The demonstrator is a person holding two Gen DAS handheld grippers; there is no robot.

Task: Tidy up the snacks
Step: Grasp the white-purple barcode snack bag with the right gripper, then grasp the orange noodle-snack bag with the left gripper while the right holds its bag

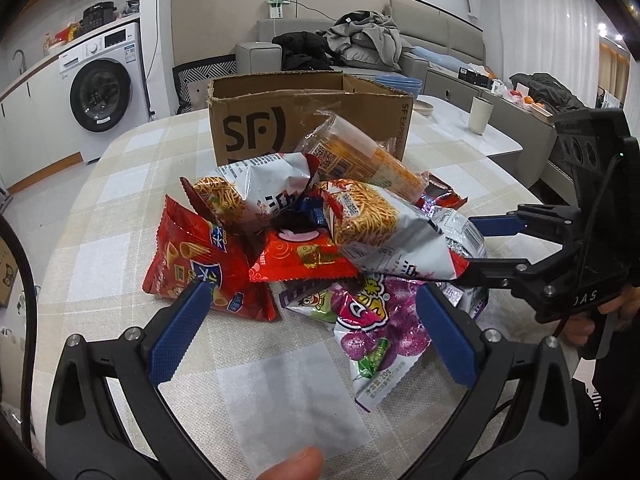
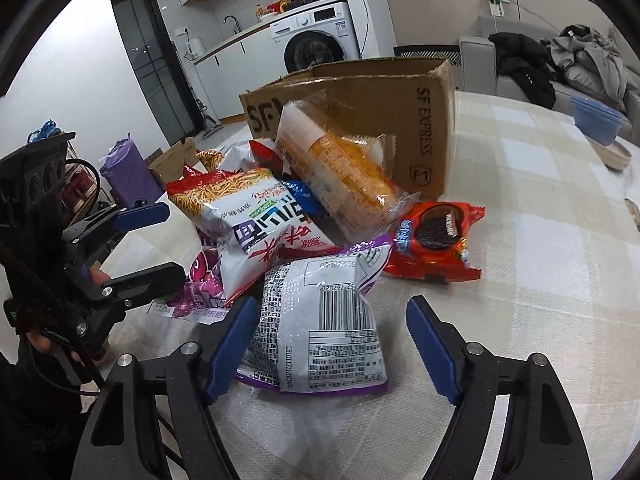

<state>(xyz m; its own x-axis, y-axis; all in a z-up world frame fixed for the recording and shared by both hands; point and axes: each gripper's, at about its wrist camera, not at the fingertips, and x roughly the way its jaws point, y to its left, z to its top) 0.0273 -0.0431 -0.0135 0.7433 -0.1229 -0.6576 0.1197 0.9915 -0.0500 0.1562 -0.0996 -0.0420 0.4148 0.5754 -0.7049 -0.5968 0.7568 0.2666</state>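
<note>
Snacks sit heaped on the counter by the cardboard box. Right tongs straddle the silver-purple bag, not pinching yet; left tongs released. Grab that puffy foil off-centre and it'll probably squirt out, toppling the pile.

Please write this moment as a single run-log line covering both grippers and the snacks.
left gripper: open, by purple grape packet | right gripper: open, straddling white barcode bag, not gripped | cardboard box: behind pile
</note>
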